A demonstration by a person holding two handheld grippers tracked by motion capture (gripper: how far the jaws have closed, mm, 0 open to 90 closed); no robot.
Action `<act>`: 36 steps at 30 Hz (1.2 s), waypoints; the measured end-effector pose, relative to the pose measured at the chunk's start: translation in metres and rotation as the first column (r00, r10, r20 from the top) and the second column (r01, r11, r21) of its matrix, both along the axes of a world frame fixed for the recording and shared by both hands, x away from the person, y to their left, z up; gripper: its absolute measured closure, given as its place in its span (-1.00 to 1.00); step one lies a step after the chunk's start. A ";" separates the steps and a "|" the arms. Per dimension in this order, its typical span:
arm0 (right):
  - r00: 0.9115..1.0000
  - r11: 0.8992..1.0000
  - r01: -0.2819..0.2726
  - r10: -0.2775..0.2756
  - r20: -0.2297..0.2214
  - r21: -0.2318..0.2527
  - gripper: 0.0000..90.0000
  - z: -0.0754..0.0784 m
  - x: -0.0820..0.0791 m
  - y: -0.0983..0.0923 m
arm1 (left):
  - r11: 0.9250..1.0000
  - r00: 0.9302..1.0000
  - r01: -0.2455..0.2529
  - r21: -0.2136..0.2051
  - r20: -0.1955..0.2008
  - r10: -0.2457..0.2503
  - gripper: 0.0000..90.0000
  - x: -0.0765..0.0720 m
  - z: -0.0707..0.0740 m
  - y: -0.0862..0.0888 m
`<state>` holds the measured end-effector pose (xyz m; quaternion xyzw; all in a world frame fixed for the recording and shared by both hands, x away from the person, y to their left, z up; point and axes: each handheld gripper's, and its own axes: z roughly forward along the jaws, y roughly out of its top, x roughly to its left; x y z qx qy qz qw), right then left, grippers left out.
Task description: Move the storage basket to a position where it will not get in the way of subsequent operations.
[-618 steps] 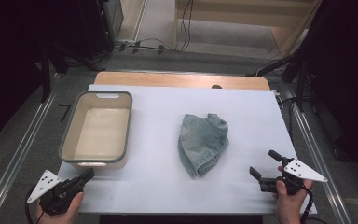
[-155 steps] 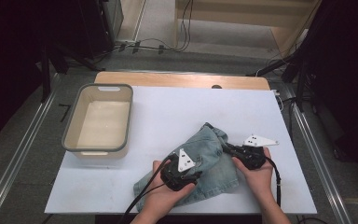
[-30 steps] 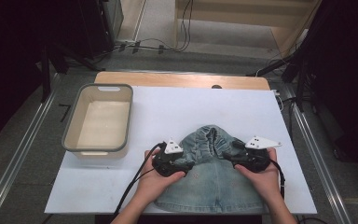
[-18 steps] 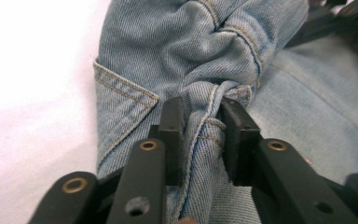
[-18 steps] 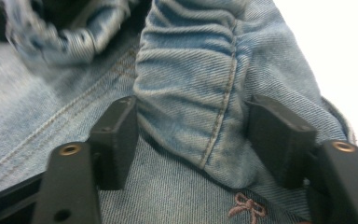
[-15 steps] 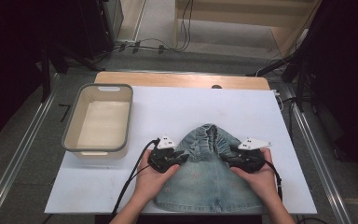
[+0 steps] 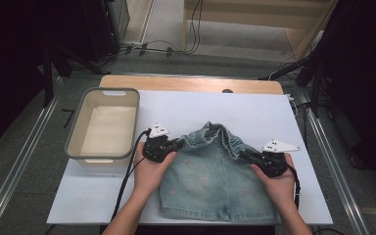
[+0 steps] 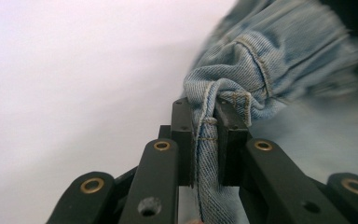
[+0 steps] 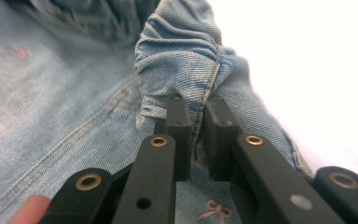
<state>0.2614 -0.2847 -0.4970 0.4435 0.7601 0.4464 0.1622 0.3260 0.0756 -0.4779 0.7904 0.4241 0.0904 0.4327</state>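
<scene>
A light-blue denim skirt [image 7: 215, 181] with small pink bows lies spread flat on the white table top [image 7: 254, 107], its gathered waistband at the far side. My left gripper [image 7: 178, 143] is shut on the waistband's left end; in the left gripper view its jaws [image 8: 209, 126] have just been closing and now pinch a folded seam of the denim [image 8: 270, 56]. My right gripper [image 7: 242, 154] is shut on the waistband's right end; its jaws [image 9: 196, 121] have also just been closing and clamp the ruched denim edge [image 9: 182, 56].
A beige plastic bin [image 7: 73, 147] stands empty at the table's left, close to my left hand. The wooden table edge [image 7: 191, 83] runs along the back. Metal rails flank both sides, and cables lie on the floor beyond.
The denim, once a bundle, now lies spread out. Over the last second my left gripper slid left and away along the waistband; both grippers went from wider jaws to clamping the denim.
</scene>
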 end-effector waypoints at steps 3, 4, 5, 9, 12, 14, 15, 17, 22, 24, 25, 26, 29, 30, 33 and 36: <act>1.000 1.000 0.008 -0.008 0.001 0.016 0.78 0.001 0.001 -0.003 | 0.999 1.000 -0.017 0.030 -0.010 0.017 0.74 0.004 -0.007 -0.002; 1.000 1.000 0.010 -0.010 0.003 0.016 0.78 0.001 0.001 -0.002 | 0.999 1.000 -0.020 0.033 -0.015 0.020 0.72 0.005 -0.008 -0.002; 1.000 1.000 0.009 -0.009 0.003 0.020 0.78 0.001 0.001 -0.003 | 0.999 1.000 -0.024 0.032 -0.013 0.024 0.65 0.005 -0.007 -0.001; 1.000 0.999 0.003 -0.003 0.011 0.039 0.78 0.004 0.003 -0.002 | 1.000 0.999 0.006 -0.006 0.039 -0.005 0.05 -0.002 0.009 0.003; 1.000 0.998 0.001 -0.002 0.006 0.058 0.78 0.007 0.004 -0.002 | 0.998 0.996 0.043 -0.035 0.081 -0.040 -0.06 -0.009 0.024 0.008; 1.000 0.998 0.001 -0.002 0.008 0.059 0.78 0.007 0.005 -0.002 | 0.995 0.994 0.068 -0.067 0.090 -0.061 -0.07 -0.011 0.032 0.011; 1.000 0.999 0.002 -0.003 0.008 0.054 0.78 0.008 0.005 -0.002 | 0.993 0.993 0.083 -0.078 0.095 -0.075 -0.07 -0.012 0.034 0.012; 1.000 0.999 0.001 -0.002 0.010 0.054 0.78 0.009 0.006 -0.001 | 0.988 0.988 0.129 -0.082 0.095 -0.121 -0.14 -0.014 0.036 0.008; 1.000 0.998 -0.002 0.001 0.018 0.056 0.78 0.014 0.009 0.000 | 0.985 0.982 0.173 0.017 0.079 -0.174 -0.45 -0.010 0.028 -0.017; 1.000 0.999 -0.004 0.003 0.017 0.053 0.78 0.015 0.010 0.000 | 0.985 0.982 0.170 0.035 0.074 -0.172 -0.52 -0.006 0.025 -0.024; 1.000 0.999 -0.007 0.006 0.017 0.053 0.78 0.016 0.011 0.001 | 0.985 0.984 0.164 0.043 0.069 -0.167 -0.52 -0.002 0.023 -0.027; 1.000 0.999 -0.007 0.007 0.018 0.051 0.77 0.017 0.012 0.001 | 0.986 0.985 0.158 0.046 0.066 -0.161 -0.52 0.001 0.022 -0.029; 1.000 0.999 -0.008 0.008 0.018 0.050 0.77 0.021 0.016 -0.001 | 0.990 0.990 0.129 0.062 0.052 -0.132 -0.45 0.011 0.019 -0.033; 1.000 0.999 -0.010 0.009 0.023 0.048 0.77 0.022 0.018 -0.001 | 0.990 0.991 0.124 0.060 0.046 -0.127 -0.39 0.015 0.018 -0.034; 1.000 0.999 -0.006 0.006 0.016 0.041 0.76 0.026 0.025 -0.004 | 0.991 0.994 0.101 0.087 0.042 -0.105 -0.11 0.024 0.016 -0.036; 1.000 1.000 -0.005 0.004 0.007 0.029 0.76 0.025 0.034 -0.006 | 0.994 0.997 0.070 0.088 0.025 -0.072 0.13 0.035 0.015 -0.035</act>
